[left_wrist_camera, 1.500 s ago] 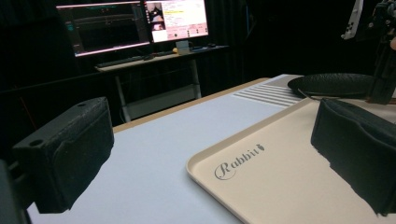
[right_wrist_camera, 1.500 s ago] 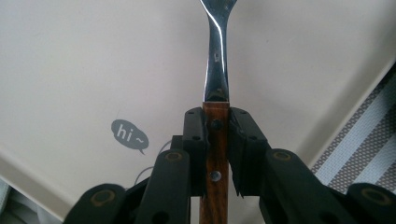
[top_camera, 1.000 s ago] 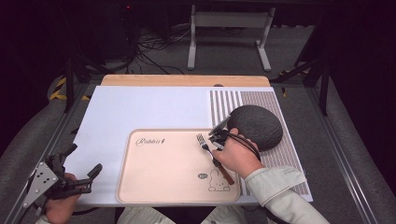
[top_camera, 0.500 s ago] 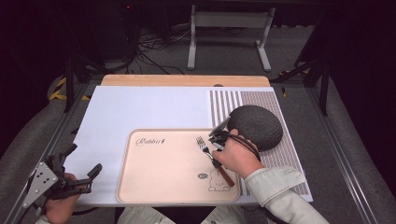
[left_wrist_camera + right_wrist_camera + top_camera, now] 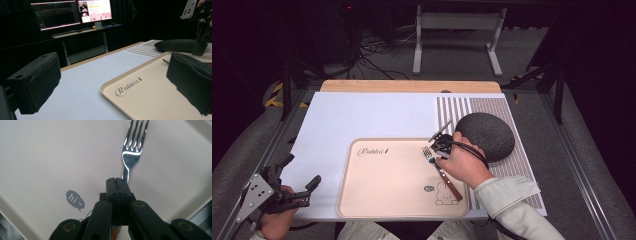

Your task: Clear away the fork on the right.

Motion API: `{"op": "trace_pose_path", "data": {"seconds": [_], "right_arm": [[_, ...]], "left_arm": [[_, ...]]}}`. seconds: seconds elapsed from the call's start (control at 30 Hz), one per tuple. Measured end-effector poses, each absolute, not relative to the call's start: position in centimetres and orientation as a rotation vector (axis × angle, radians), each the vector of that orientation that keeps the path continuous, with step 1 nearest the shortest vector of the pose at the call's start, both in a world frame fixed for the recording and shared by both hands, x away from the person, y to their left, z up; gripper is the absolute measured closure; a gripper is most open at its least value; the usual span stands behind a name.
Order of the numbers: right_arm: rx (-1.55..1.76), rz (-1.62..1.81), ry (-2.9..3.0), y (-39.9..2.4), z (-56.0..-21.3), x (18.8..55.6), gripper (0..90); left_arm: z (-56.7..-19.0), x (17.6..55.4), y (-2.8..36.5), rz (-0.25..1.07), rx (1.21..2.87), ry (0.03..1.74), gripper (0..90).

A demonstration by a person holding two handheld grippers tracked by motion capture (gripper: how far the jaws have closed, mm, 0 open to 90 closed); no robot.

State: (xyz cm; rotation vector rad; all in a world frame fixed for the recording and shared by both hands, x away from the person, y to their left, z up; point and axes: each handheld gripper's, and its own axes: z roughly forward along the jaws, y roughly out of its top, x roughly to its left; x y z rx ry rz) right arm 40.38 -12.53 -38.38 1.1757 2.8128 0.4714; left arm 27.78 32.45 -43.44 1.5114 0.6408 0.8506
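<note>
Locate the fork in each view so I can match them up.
High view: fork on the right part of the beige tray, under the right hand.
Left gripper view: tines tip at right, beside the near jaw.
Right gripper view: fork top centre, neck between the shut jaws.
Shared landmark: the tray.

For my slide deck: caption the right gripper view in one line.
Right gripper, jaws shut on the fork, over the beige tray beside its "hi~" speech bubble.
</note>
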Motion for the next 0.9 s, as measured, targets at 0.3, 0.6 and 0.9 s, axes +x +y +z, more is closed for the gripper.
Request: {"op": "trace_pose_path", "data": {"seconds": [0.3,0.6,0.9], "right_arm": [[0.819,0.582,2.893,-11.2,-38.2,41.2,90.0],[0.410,0.589,2.966,-9.3,-39.5,42.2,90.0],[0.351,0.588,2.977,-8.8,-40.6,43.8,90.0]], "left_arm": [[-43.5,27.8,32.4,0.847,1.513,0.640,0.0],[-43.5,27.8,32.5,0.847,1.514,0.642,0.1],[-43.5,27.8,32.5,0.846,1.514,0.641,0.0]]}}
